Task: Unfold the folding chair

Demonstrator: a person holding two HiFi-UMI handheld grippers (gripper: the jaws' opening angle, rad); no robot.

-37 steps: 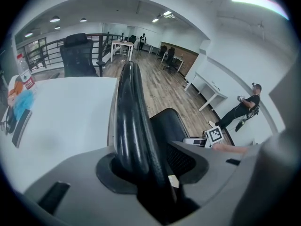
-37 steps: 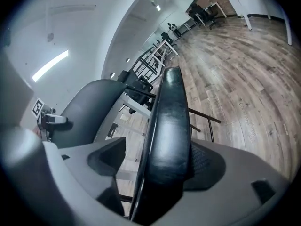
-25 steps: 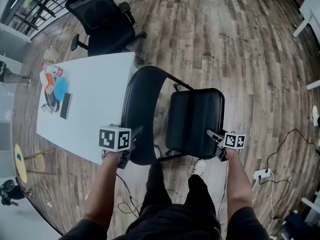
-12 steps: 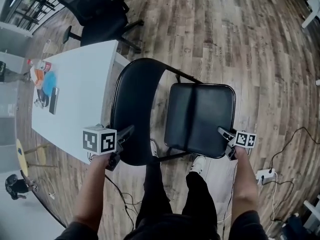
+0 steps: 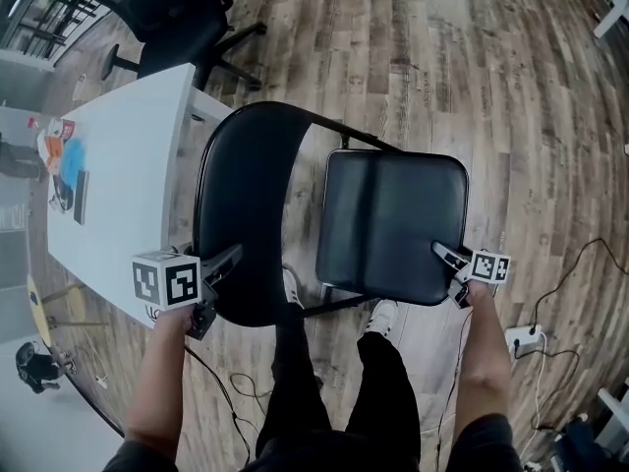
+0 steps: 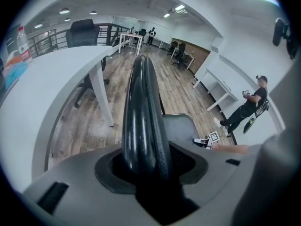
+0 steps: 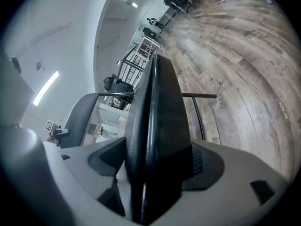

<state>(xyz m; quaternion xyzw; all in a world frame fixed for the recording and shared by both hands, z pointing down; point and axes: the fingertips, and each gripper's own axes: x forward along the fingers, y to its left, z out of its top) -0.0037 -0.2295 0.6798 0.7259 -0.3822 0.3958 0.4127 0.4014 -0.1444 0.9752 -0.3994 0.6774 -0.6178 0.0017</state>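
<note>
Plank floor (image 5: 511, 87) covered the room, with a white bench (image 5: 128, 165) at the left and an office chair (image 5: 172, 13) beyond it. The folding chair (image 5: 265, 155) stood on the floor just beside the bench, directly in front of the person's legs.

The left gripper (image 5: 224, 262) was clenched on the near rim of the backrest (image 5: 241, 224), which filled the space between its jaws and ran straight away from them. The right gripper (image 5: 447, 256) was clenched on the near outer corner of the seat (image 5: 393, 219), seen edge-on between its jaws.

The seat lay to the right of the backrest, its pad facing up and close to level. The hinge line ran between the two grips. In my judgement, full opening depended on the right hand pressing the seat down and away while the left steadied the backrest.
</note>
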